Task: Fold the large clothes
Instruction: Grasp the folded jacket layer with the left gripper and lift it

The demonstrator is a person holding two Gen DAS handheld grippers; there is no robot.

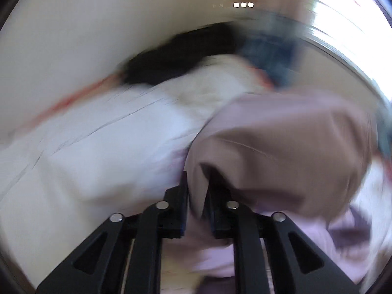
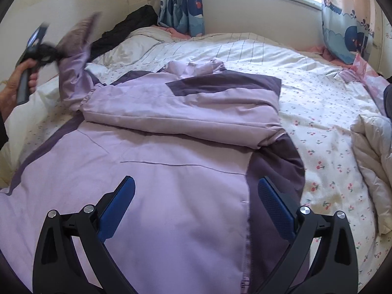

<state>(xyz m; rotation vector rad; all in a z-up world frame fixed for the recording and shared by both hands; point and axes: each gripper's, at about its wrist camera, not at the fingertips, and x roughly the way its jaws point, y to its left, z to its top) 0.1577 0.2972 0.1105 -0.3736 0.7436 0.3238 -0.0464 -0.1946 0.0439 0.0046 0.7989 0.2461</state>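
Between the fingers of the left gripper (image 1: 196,196), in the blurred left wrist view, a fold of the lilac jacket's sleeve (image 1: 281,147) was pinched tight, above the white bedcover (image 1: 98,147).

From the right wrist view, the right gripper (image 2: 196,191) stood wide apart and held nothing, over the lilac jacket (image 2: 159,171) spread on the floral bedcover (image 2: 330,134). At the left, a hand (image 2: 17,83) raised the sleeve (image 2: 73,68).
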